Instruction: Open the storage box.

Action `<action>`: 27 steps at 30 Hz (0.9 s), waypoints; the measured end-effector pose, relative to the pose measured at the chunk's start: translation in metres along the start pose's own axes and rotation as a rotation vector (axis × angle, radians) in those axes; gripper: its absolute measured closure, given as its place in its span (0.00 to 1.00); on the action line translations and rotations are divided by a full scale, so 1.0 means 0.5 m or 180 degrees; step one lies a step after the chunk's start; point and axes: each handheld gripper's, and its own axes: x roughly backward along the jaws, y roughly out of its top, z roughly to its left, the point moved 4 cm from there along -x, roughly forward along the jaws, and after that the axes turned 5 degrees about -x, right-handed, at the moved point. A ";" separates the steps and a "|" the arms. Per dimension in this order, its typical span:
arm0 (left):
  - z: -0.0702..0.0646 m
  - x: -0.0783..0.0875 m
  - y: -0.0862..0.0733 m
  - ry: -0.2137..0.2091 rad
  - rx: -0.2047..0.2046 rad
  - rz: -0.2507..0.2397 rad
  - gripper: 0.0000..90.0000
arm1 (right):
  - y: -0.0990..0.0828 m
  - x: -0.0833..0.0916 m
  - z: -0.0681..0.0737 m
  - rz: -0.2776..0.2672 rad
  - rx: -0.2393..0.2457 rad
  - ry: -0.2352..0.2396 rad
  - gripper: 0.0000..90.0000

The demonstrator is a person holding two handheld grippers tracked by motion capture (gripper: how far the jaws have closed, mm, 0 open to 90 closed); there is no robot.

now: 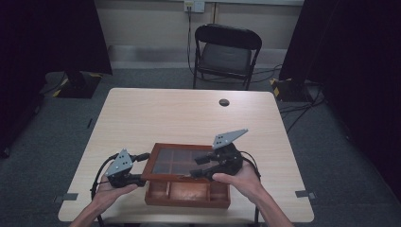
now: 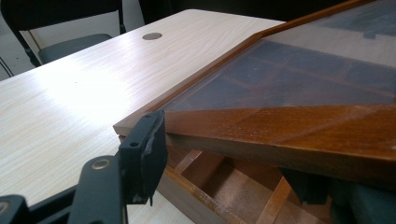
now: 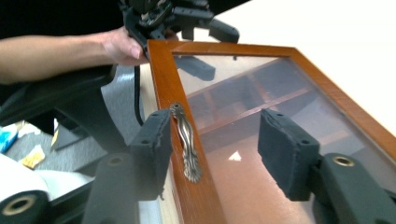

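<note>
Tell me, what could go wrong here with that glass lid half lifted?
The glass lid of the wooden box is raised, and the right gripper stands open around the lid's front rail by the small metal handle, so it may not be gripping. If the left gripper, astride the lid's corner, slips, the lid could drop and crack its pane. The box also sits near the table edge, so a hard tug might drag it off.

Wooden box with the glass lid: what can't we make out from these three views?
- Box back compartments: high view, dark glass of the raised lid over them; contents unreadable.
- Left gripper: in its own view the far jaw sits under the lid's frame, so grip contact is unclear.
- Brass handle: right gripper view, right gripper straddles it; contact unclear.
- Lid hinges: hidden behind the lid.
</note>
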 end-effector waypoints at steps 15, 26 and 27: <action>0.008 0.001 0.023 0.0026 0.0084 -0.0110 0.42 | -0.072 0.072 -0.017 -0.0412 -0.0058 -0.0247 0.33; 0.007 0.001 0.022 -0.0017 0.0084 -0.0081 0.40 | -0.110 0.078 -0.027 -0.0451 -0.0043 -0.0378 0.29; 0.008 0.002 0.021 -0.0015 0.0073 -0.0062 0.40 | -0.113 0.078 -0.027 -0.0464 -0.0040 -0.0376 0.29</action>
